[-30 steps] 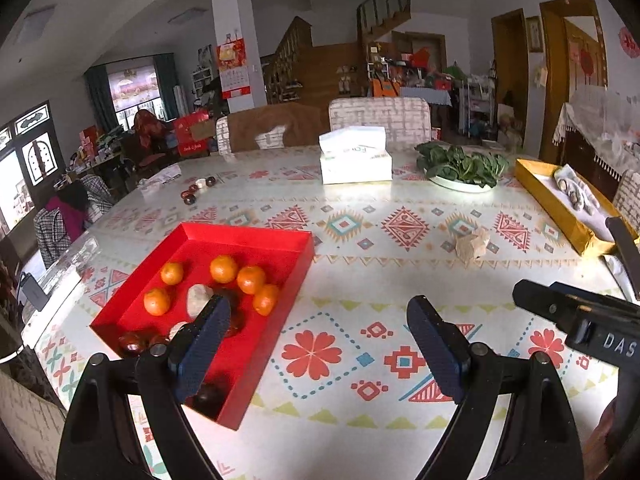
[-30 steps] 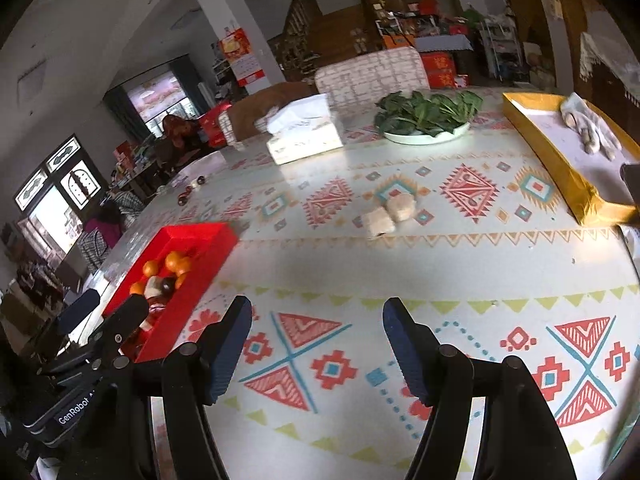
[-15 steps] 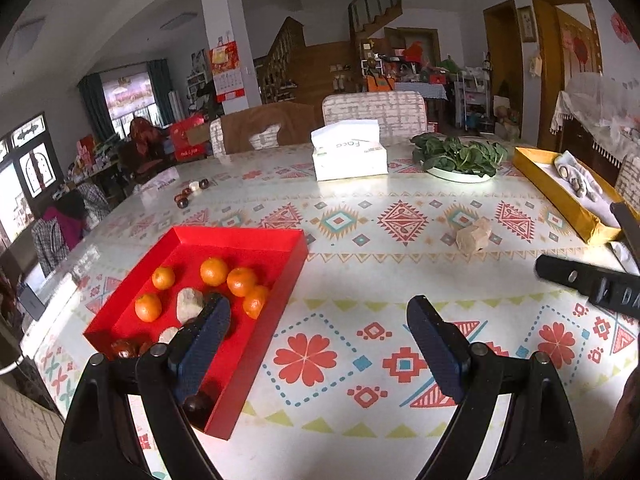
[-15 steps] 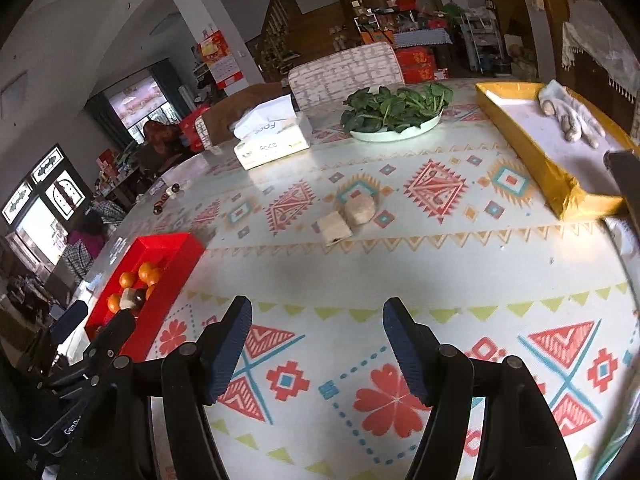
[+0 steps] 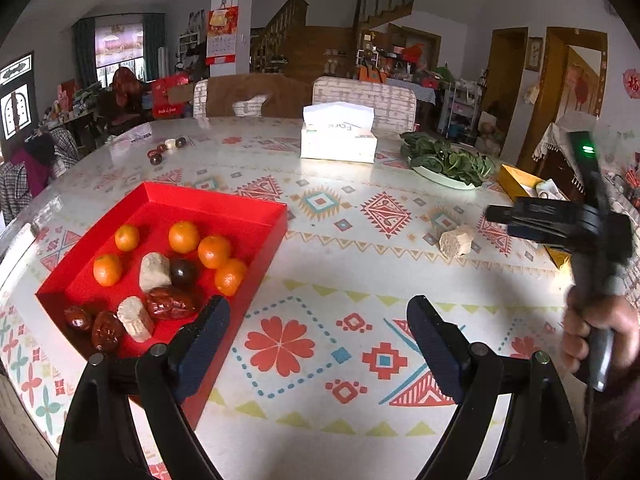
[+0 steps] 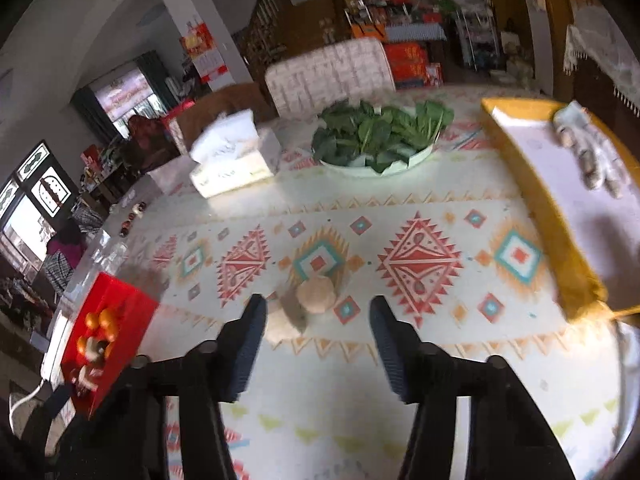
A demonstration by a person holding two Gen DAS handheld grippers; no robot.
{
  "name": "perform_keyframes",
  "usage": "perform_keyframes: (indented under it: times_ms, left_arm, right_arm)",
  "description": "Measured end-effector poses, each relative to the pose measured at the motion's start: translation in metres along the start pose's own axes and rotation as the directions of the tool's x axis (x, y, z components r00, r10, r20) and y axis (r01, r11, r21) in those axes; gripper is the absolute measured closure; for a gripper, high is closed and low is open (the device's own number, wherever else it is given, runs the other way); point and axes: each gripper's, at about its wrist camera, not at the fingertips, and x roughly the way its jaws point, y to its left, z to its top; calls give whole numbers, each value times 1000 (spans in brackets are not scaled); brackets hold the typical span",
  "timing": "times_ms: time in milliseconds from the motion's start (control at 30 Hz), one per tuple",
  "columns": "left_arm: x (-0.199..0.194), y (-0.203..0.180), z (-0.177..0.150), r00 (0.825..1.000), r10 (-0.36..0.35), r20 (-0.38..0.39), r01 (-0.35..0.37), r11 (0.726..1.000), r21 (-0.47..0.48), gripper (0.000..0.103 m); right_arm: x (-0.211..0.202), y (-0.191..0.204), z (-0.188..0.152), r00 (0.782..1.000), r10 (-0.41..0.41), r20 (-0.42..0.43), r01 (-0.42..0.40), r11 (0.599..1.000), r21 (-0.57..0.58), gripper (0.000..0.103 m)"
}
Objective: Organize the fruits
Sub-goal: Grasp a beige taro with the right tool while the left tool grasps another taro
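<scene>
Fruit sits gathered in a red tray (image 5: 224,204) at the near left of the table (image 5: 328,264): five small oranges (image 5: 214,251), a dark round fruit (image 5: 183,272), wrinkled red dates (image 5: 170,306) and two pale chunks (image 5: 153,271) among them. Two more pale chunks (image 6: 316,294) lie touching each other out on the patterned cloth, well apart from the tray. The right gripper (image 6: 318,312) hangs just short of them with its jaws spread wide and nothing between; the view is blurred. The left gripper (image 5: 318,330) hovers over the cloth beside the tray's near right corner, jaws likewise wide apart and empty. Farther back stand a tissue box (image 5: 338,140), a plate of leafy greens (image 5: 446,162) and a yellow tray (image 6: 532,196) with a glove (image 6: 590,152) in it. A few loose dark fruits (image 5: 166,148) rest near the far left edge. Chairs (image 5: 364,102), a pillar, a staircase and cluttered shelves fill the room behind.
</scene>
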Motion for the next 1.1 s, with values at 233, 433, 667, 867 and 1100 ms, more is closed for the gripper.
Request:
perform_keyframes:
  times_ms: [233,433,667,867,1100]
  left_arm:
    - [12,-3,1,1000,-12,-20,12,1000,11,13]
    - [16,-10,3,998,-54,-37,55,998,24,13]
    - [28,-26,14,988,-131,-79,136,988,66,13]
    - [64,-52,28,963,-223,-153,231,972,33,14]
    - [116,-89,45,937,-285,-201,282,958,-44,14]
  right_arm:
    - [60,10,13,991,-94,-96,91,995,-39,46]
    - [59,17,6,978,-179,-111,168,980,-104,69]
    - [15,-18,-22,972,-191,-135,185,981,-58,69]
    - [-20,-38,-50,979,-182,-88,178,983,-51,68]
    - [-25,-39,-56,991,-118,-70,116,993,-38,68]
